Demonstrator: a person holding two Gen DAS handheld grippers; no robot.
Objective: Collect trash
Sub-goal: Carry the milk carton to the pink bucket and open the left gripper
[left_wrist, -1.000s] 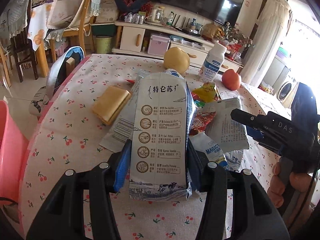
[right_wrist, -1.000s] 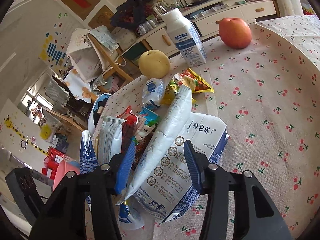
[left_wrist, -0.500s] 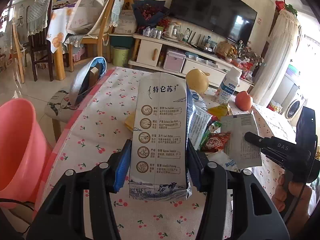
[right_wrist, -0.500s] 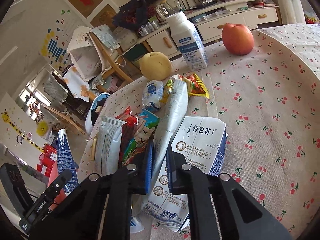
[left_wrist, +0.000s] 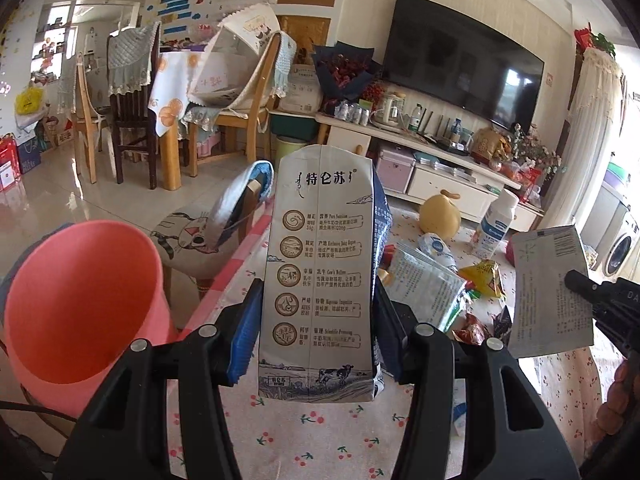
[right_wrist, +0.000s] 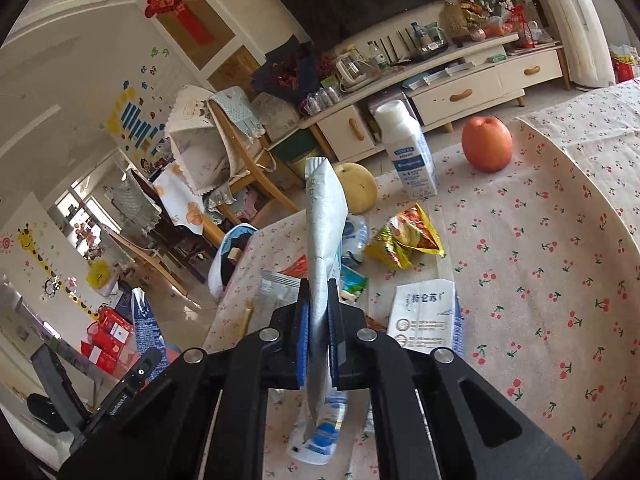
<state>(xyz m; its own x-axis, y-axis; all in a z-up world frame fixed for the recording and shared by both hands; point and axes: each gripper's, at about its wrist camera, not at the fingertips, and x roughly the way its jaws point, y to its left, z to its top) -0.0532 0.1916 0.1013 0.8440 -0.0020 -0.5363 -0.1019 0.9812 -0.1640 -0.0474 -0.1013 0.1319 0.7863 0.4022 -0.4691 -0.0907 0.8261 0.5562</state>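
Observation:
My left gripper is shut on an upright grey-and-blue milk carton, held above the table's left edge. A pink bin stands open just to its left, below table height. My right gripper is shut on a flat white pouch, lifted edge-on over the trash pile. In the left wrist view that pouch hangs at the right. A second milk carton, a yellow snack wrapper and other wrappers lie on the cherry-print tablecloth.
A pear, a white milk bottle and an apple stand at the table's far side. A chair with a cat cushion sits by the table's left edge. Chairs and a TV cabinet lie beyond.
My right gripper closed on the white pouch and lifted it off the pile. My left gripper rose and swung left with the carton, bringing the pink bin further into view.

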